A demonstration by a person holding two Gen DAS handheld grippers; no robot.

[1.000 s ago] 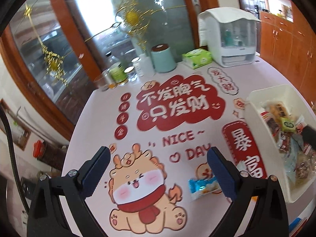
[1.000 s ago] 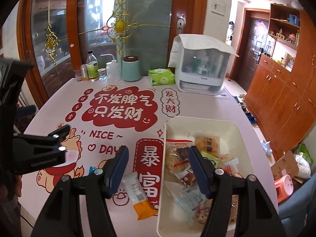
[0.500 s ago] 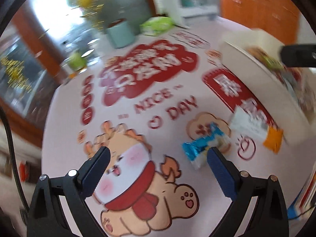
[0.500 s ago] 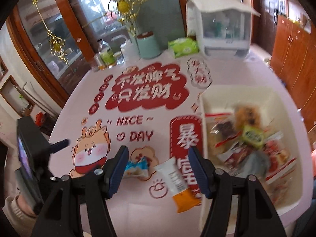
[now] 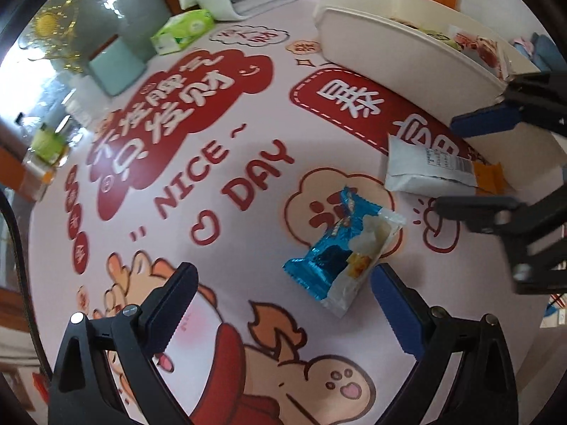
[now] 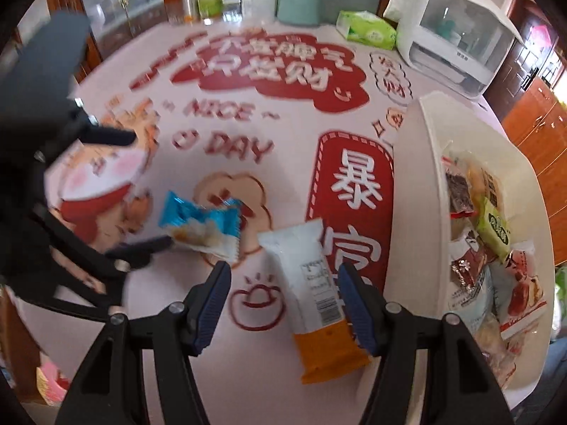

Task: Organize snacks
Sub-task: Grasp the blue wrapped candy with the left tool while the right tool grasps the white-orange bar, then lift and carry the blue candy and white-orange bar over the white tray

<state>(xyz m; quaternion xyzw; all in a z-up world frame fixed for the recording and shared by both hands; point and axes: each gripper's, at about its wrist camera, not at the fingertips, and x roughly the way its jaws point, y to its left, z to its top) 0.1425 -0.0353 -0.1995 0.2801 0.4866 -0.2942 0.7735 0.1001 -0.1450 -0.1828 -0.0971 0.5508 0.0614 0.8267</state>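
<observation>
Left tool (image 5: 283, 304) wide open, empty, low over tabletop (image 5: 219, 248); blue snack packet (image 5: 345, 248) just beside its right finger. Right tool (image 6: 283, 301) open, empty, straddling white-orange packet (image 6: 312, 283) beside white bin (image 6: 414, 212) of snacks.

Two snack packets lie loose on the tabletop (image 6: 248, 372): one blue packet (image 5: 340, 248) and one white-and-orange packet (image 6: 315, 297). One white bin (image 6: 418, 212) stands there, holding a heap of wrapped snacks (image 6: 492, 244), too overlapped to count exactly. At the far edge are one green tissue pack (image 6: 366, 30), one mint canister (image 6: 297, 3), one white appliance (image 6: 457, 35) and several bottles and jars, blurred. Two grippers show, the left gripper (image 5: 283, 304) and the right gripper (image 6: 283, 301).
</observation>
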